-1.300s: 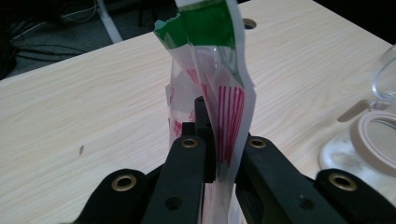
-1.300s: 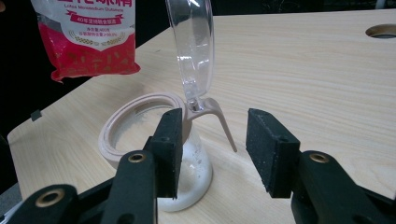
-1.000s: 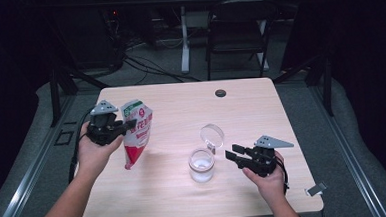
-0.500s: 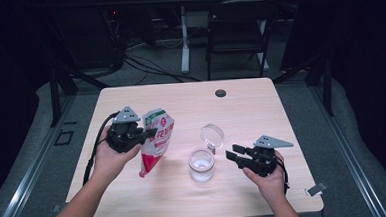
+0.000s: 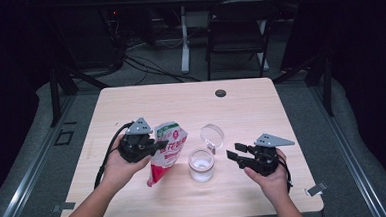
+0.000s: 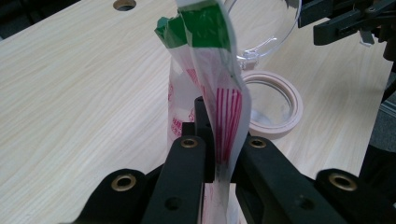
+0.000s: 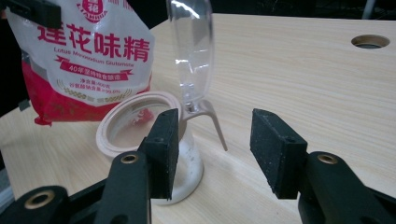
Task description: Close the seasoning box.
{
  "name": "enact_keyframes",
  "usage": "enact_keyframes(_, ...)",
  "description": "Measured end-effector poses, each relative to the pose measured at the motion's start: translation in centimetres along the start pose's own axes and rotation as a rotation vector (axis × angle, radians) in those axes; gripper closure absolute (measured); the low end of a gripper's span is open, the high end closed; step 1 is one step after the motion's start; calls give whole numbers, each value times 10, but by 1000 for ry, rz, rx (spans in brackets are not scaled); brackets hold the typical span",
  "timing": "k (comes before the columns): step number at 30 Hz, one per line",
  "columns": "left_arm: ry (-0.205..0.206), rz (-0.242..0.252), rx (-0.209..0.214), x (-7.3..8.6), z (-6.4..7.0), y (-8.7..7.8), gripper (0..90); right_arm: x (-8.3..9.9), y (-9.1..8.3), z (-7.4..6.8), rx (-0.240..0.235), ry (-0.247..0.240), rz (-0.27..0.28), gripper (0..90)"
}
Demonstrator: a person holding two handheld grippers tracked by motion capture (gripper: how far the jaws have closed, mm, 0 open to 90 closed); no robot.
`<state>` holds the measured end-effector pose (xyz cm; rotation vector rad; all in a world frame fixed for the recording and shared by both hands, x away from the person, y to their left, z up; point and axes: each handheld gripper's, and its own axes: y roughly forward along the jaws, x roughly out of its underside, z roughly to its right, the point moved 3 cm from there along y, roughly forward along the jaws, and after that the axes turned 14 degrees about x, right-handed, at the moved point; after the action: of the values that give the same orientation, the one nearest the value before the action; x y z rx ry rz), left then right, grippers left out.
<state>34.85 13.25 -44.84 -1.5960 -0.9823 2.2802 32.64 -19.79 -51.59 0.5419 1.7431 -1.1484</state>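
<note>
Wooden table (image 5: pixel 131 111) | one pouch (image 5: pixel 167 150) pinched in left tongs (image 5: pixel 158 145) | one jar (image 5: pixel 202 164) | right tongs (image 5: pixel 235 152) wide

A pale wooden table (image 5: pixel 131 106) with a round cable hole (image 5: pixel 220 93) stood on grey floor (image 5: pixel 348 145). Behind it — in deep shadow — stood a dark folding chair (image 5: pixel 237 28), tangled cables (image 5: pixel 143 61) and perhaps another desk's white leg (image 5: pixel 183 39).

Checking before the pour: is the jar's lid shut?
No, the lid stands flipped up behind the open jar.

Left gripper (image 6: pixel 219 163) fingers (image 6: pixel 187 163) clamping pouch (image 6: pixel 219 93), jar (image 6: pixel 275 116) behind
</note>
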Motion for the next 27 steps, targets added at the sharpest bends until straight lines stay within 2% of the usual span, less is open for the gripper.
enact_keyframes(1, 0, -2, 4, 1, 0, -1, 900, -2, -1, -2, 4, -16, 0, 525)
enact_keyframes(2, -2, 2, 5, 3, 1, -1, 900, -4, -3, -5, -8, -31, -13, 574)
enact_keyframes(3, -4, -1, 10, 5, 1, -3, 900, -4, -3, -5, -8, -31, -13, 574)
enact_keyframes(7, -17, 13, 20, 12, 0, -6, 900, -9, -4, -11, -43, -60, -48, 666)
enact_keyframes(9, -19, 22, 21, 15, 1, -7, 900, -12, -6, -13, -48, -83, -52, 712)
enact_keyframes(14, -24, 37, 26, 25, 3, -9, 900, -20, -11, -19, -49, -97, -37, 768)
enact_keyframes(15, -29, 44, 30, 26, 4, -9, 900, -25, -13, -22, -53, -113, -31, 786)
enact_keyframes(20, -39, 66, 43, 34, 6, -9, 900, -31, -13, -29, -72, -144, -37, 828)
enact_keyframes(27, -43, 77, 47, 42, 10, -8, 900, -43, -8, -45, -134, -169, -27, 840)
